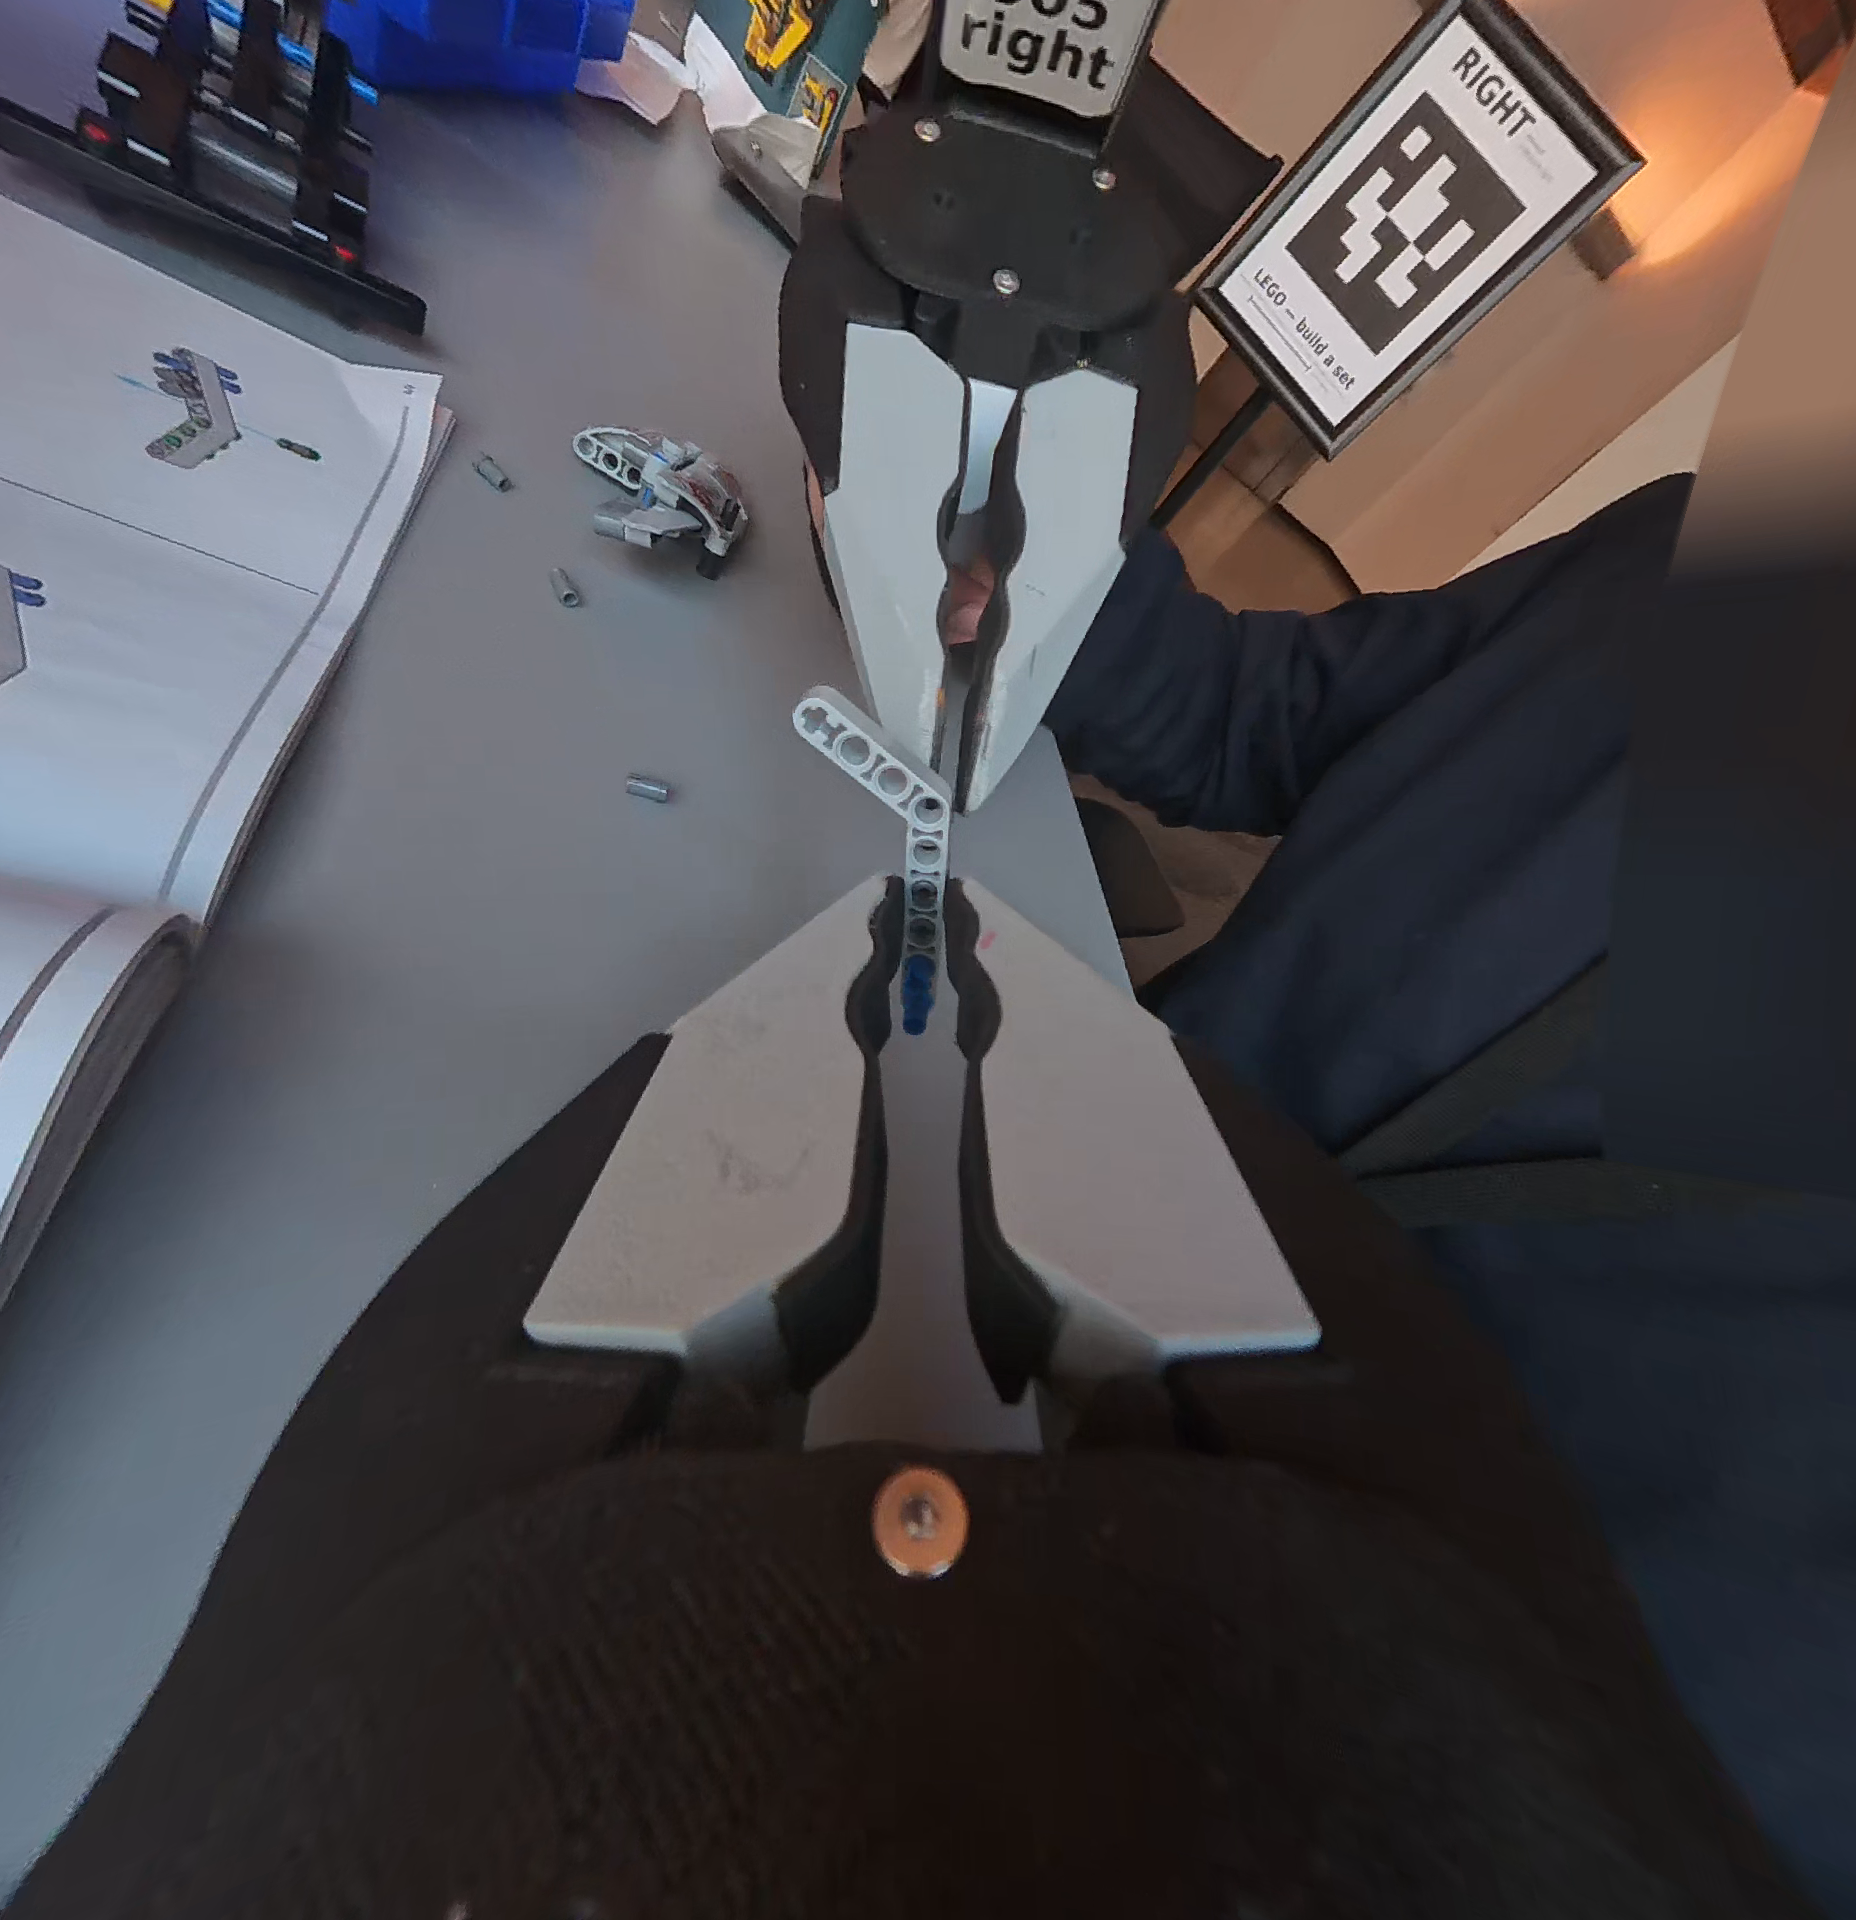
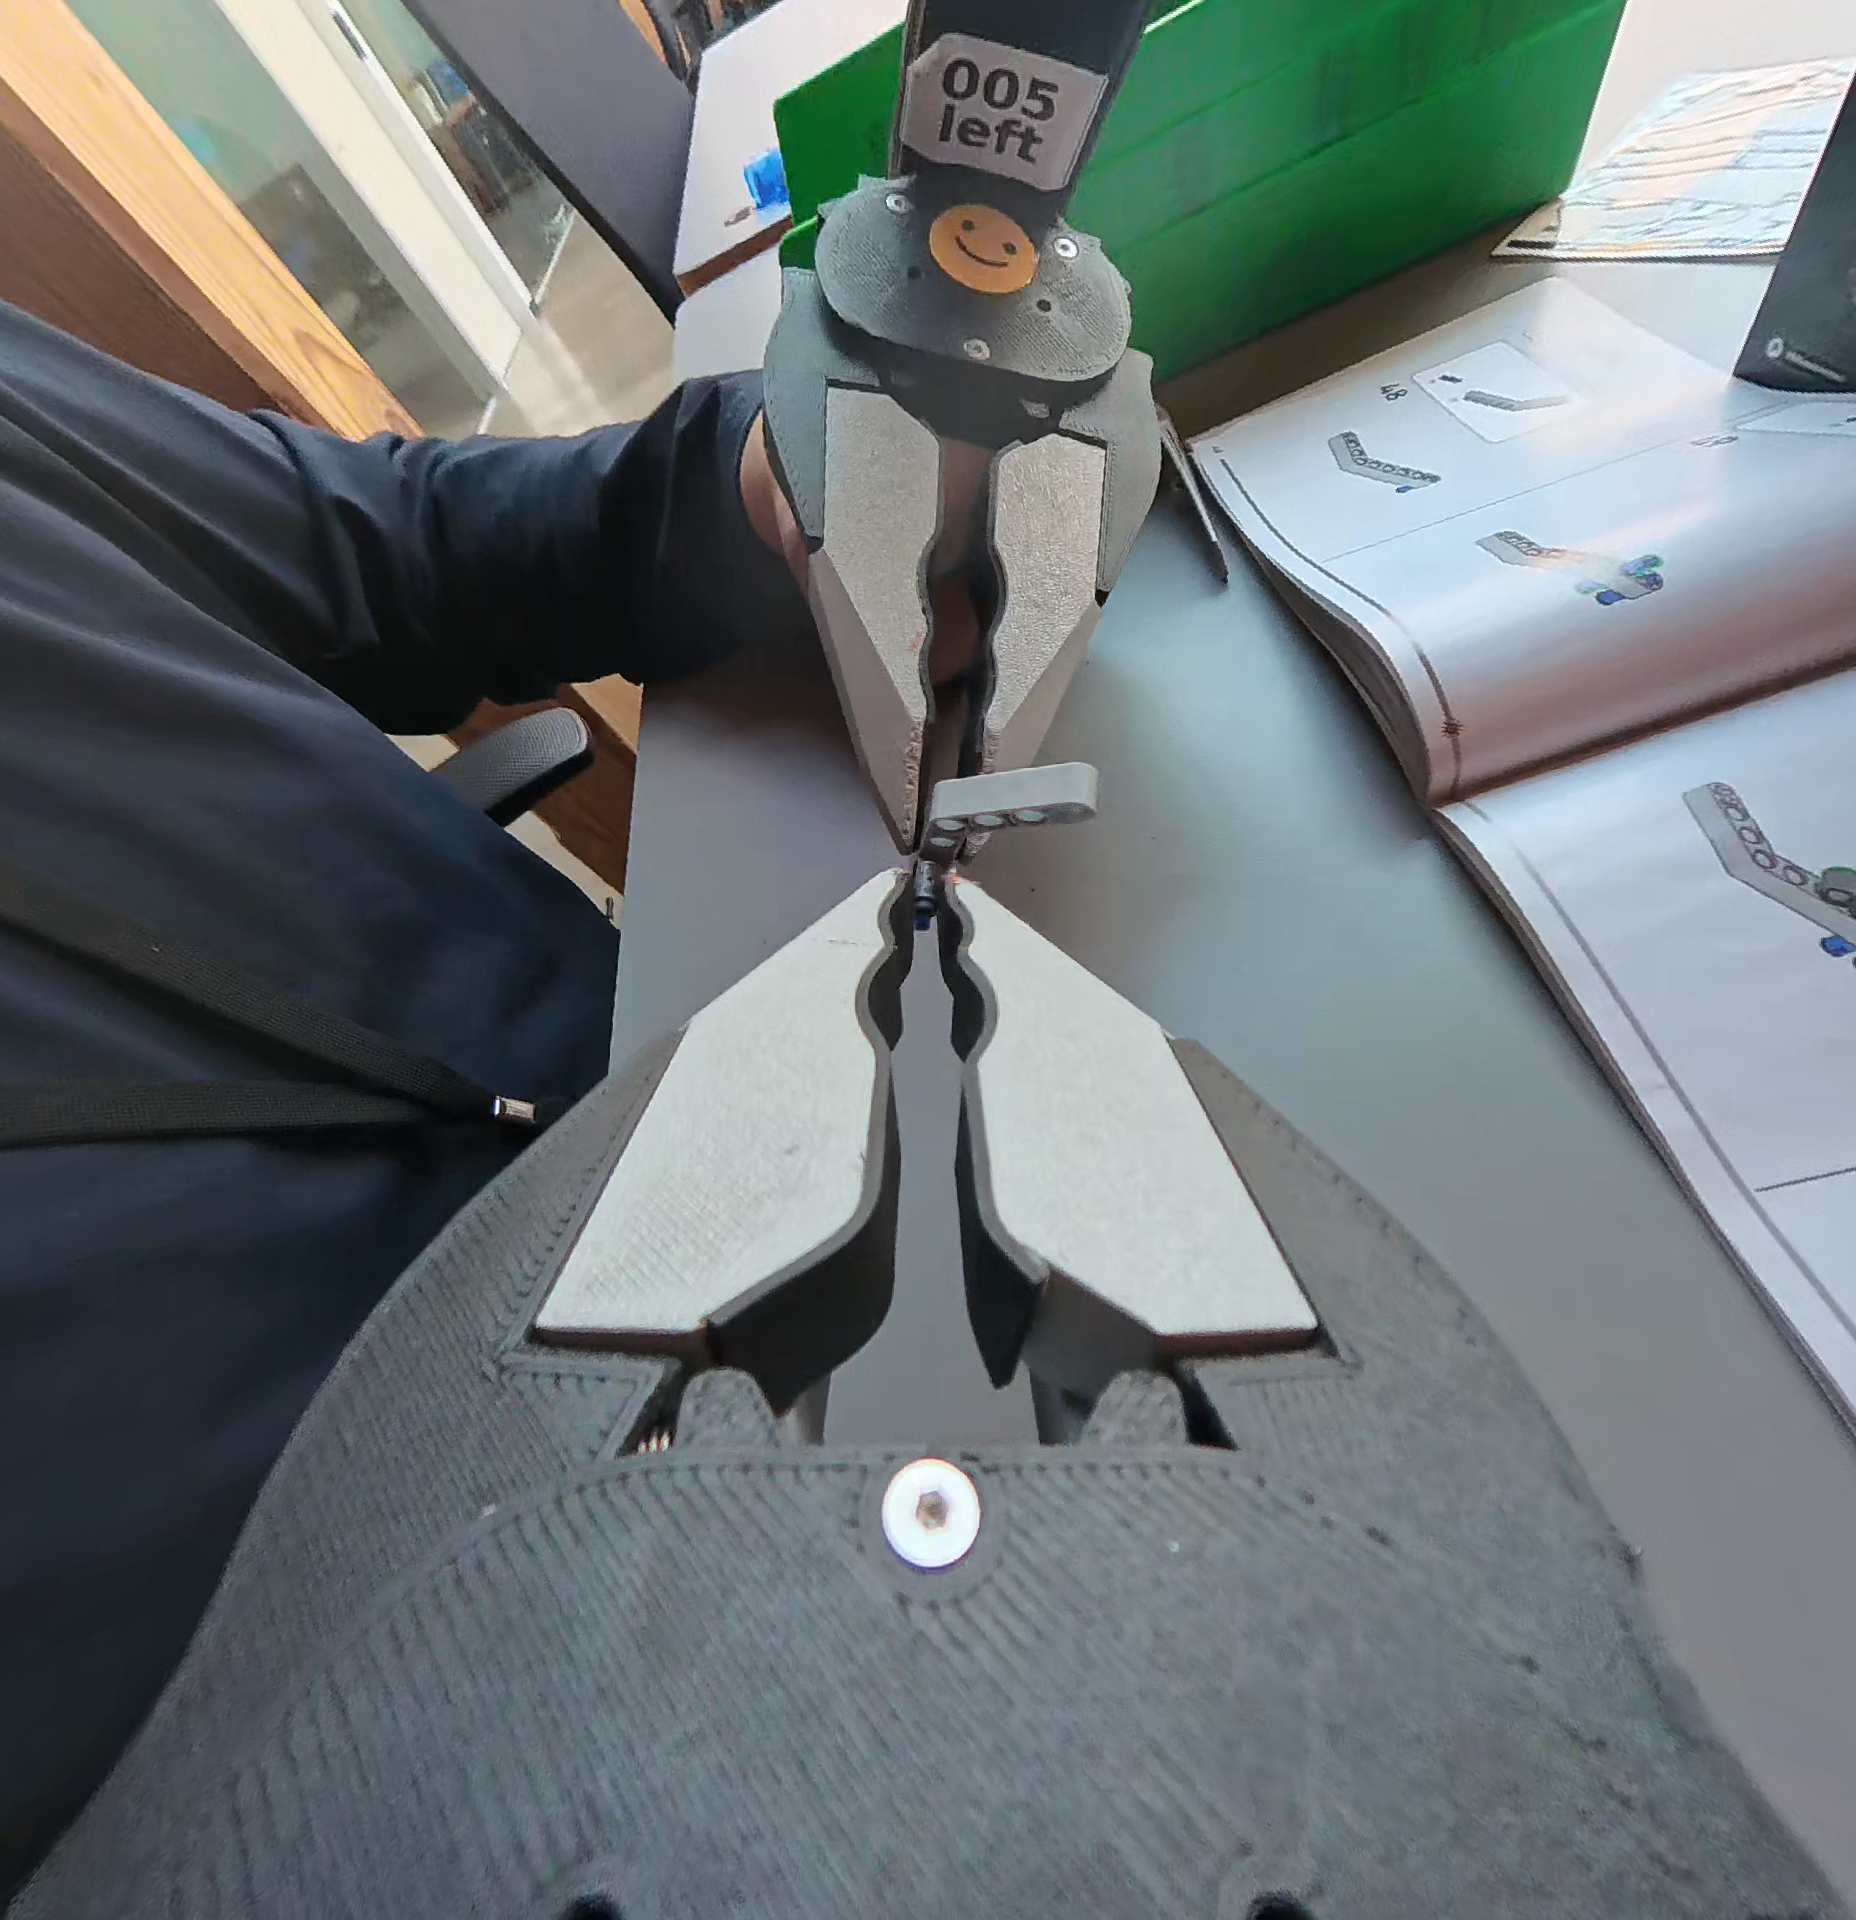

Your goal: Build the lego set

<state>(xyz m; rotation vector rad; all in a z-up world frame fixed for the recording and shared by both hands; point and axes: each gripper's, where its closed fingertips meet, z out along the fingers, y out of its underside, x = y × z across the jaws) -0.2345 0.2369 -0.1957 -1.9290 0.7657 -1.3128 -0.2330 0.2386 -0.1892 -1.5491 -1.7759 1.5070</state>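
My left gripper is shut on a light grey bent beam, held in the air above the table's near edge. A blue pin sits in the beam between the jaws. My right gripper faces it tip to tip, right by the beam's bend. In the right wrist view, my right gripper is shut on a small dark and blue pin, whose end is at the beam held by the left gripper. I cannot tell if the pin is in a hole.
An open instruction booklet lies on the grey table. A small grey sub-assembly and loose grey connectors lie beside it. A black built model, a blue bin, a framed sign and a green box stand farther back. Only a small space, under 4 cm, lies between the two pairs of fingers.
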